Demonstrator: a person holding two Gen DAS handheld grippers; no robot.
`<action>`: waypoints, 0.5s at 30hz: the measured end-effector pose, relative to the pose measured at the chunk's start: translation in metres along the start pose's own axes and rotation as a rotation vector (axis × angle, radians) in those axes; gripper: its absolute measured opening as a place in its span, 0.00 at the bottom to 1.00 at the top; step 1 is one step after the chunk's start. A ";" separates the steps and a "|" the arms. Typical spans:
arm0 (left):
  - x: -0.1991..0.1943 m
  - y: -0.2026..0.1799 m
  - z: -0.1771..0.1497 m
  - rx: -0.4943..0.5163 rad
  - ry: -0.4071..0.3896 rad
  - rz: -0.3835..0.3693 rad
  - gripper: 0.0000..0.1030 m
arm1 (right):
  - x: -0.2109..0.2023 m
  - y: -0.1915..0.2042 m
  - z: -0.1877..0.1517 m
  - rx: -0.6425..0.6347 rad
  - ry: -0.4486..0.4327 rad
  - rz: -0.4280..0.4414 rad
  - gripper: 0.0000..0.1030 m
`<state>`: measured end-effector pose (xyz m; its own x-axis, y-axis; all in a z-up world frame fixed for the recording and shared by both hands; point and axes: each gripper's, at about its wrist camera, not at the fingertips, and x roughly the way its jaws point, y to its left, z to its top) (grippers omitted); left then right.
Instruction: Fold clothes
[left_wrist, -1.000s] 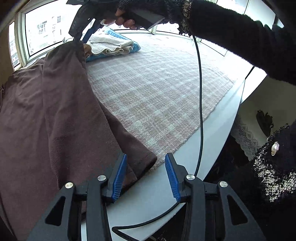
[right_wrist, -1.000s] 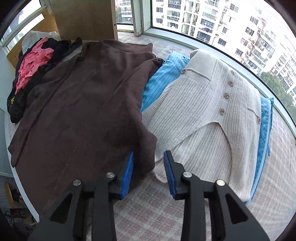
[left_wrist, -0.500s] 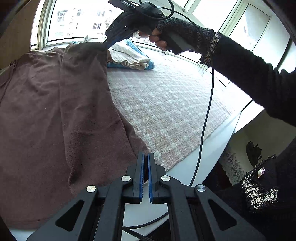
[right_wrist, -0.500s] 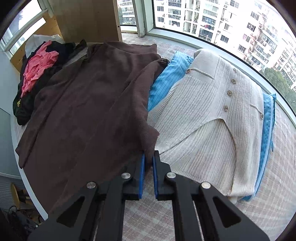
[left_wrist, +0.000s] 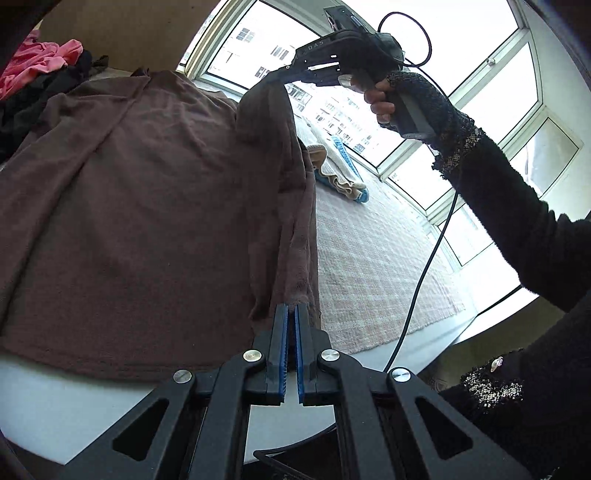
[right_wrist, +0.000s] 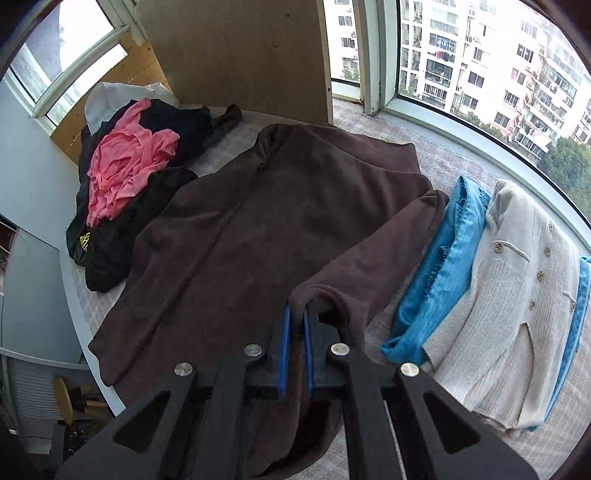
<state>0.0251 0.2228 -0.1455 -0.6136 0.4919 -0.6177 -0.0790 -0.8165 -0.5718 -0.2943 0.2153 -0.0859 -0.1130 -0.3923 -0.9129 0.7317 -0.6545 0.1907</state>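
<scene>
From the left wrist, the left gripper (left_wrist: 290, 317) is pinched tight on the edge of the soft brown fleece garment (left_wrist: 140, 221), which spreads over the table; the right gripper (left_wrist: 284, 74) lifts another edge. From the right wrist, the right gripper (right_wrist: 296, 321) is clamped on a raised brown fold, folded cream cardigan (right_wrist: 517, 314) just beside it.
</scene>
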 end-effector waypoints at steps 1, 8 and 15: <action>-0.003 0.006 -0.002 -0.012 -0.004 0.013 0.03 | 0.012 0.008 0.008 -0.009 0.008 -0.008 0.07; -0.013 0.047 -0.016 -0.095 0.015 0.087 0.03 | 0.089 0.038 0.049 -0.023 0.156 -0.029 0.15; -0.018 0.053 -0.018 -0.096 0.031 0.081 0.03 | 0.071 0.028 0.031 -0.020 0.184 -0.136 0.30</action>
<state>0.0455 0.1763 -0.1743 -0.5906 0.4361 -0.6790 0.0463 -0.8217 -0.5680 -0.3026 0.1487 -0.1336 -0.0884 -0.1754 -0.9805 0.7315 -0.6795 0.0556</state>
